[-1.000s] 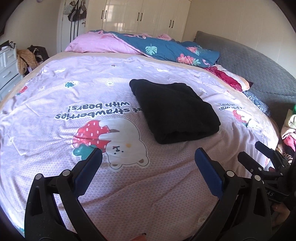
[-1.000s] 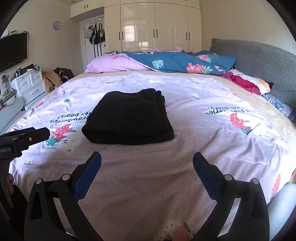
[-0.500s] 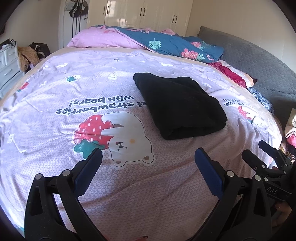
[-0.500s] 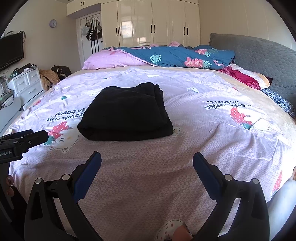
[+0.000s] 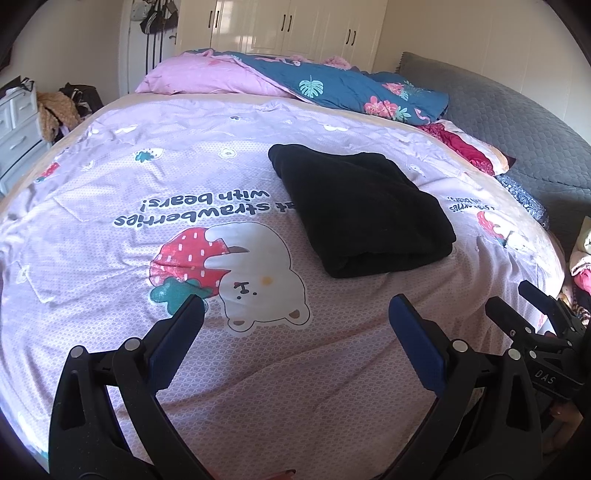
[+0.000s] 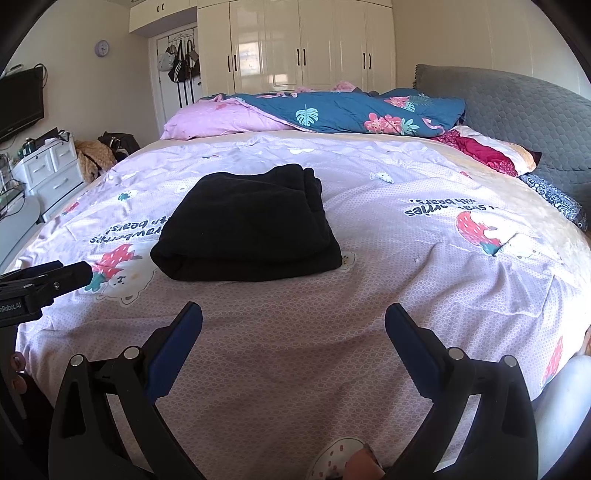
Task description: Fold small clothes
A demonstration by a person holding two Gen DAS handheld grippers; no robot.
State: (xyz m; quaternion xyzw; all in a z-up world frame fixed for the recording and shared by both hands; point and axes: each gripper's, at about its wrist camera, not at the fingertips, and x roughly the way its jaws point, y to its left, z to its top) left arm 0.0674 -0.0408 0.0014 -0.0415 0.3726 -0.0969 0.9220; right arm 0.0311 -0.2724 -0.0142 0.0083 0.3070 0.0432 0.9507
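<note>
Left wrist view: a bed is seen covered by a lilac quilt [image 5: 110,206] printed with a bear and strawberry motif [image 5: 229,266] and lettering. At the far end a pink pillow [image 5: 207,77] and a rumpled blue floral duvet [image 5: 343,92] are piled, with white wardrobe doors [image 5: 295,26] behind. A grey quilted headboard [image 5: 517,136] runs along the right, and a white drawer unit [image 5: 18,125] stands at the left. Nothing is placed between the grippers and the garment; only bare quilt lies there.

The left gripper [image 5: 295,317] is held spread wide and empty above the near quilt, its blue pads [image 5: 177,343] apart. The folded black garment [image 5: 362,206] lies on the quilt ahead of it and to the right, well apart from the fingertips. The right gripper [image 5: 532,306] is seen at the lower right edge, its two black fingers parted.

In the right wrist view, the right gripper [image 6: 293,321] is likewise released and empty, with the folded black garment [image 6: 251,225] ahead and slightly left, clear of the fingers. The left gripper [image 6: 55,275] enters from the left edge.

The garment is a flat rectangular stack. Its rounded folded edge faces the grippers, and its long axis runs away towards the pillow end, angled slightly leftward in the left wrist view.
</note>
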